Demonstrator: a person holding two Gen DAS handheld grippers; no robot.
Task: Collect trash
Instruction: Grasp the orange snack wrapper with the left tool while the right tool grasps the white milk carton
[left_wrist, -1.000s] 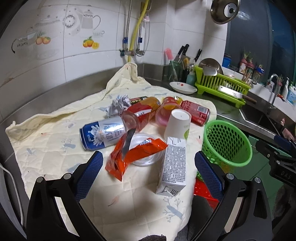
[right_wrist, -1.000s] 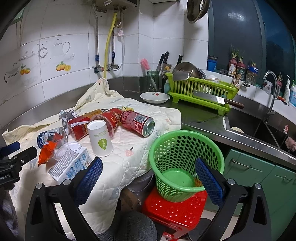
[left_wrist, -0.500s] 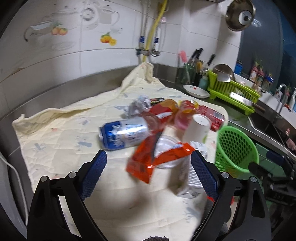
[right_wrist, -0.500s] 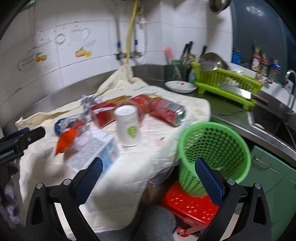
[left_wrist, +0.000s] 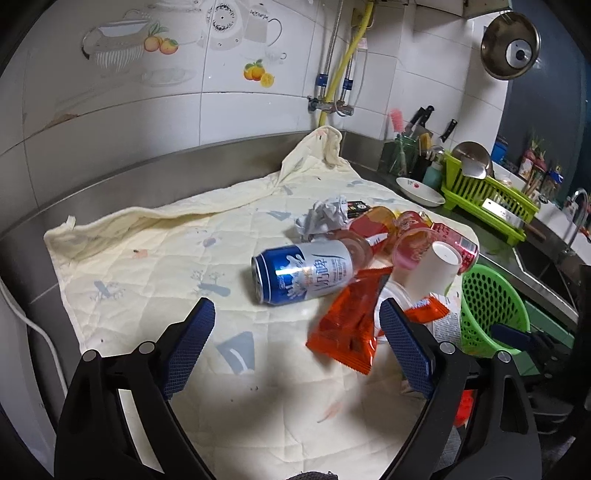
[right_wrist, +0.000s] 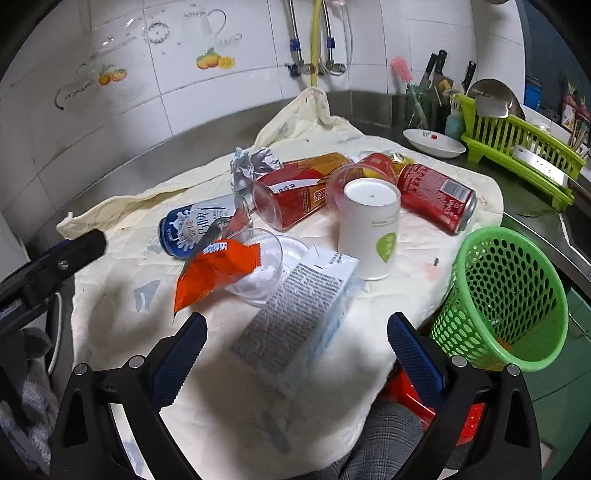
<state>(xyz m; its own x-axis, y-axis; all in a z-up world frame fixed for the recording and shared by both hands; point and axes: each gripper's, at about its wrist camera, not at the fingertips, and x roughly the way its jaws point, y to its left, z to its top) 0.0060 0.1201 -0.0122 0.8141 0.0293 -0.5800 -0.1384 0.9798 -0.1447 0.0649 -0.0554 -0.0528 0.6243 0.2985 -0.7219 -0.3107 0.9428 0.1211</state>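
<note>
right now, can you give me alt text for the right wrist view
An open right gripper hovers over a milk carton lying on a cream cloth strewn with trash: an orange wrapper, cans, and an upturned paper cup. A green basket sits at the right.

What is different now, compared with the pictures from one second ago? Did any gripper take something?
Both grippers swung left, toward the trash pile. The left gripper, its jaws just closing a little yet open and empty, now faces the blue can. The right gripper, open, came down over the carton. Nothing was taken. The trash and the green basket stayed put.
</note>
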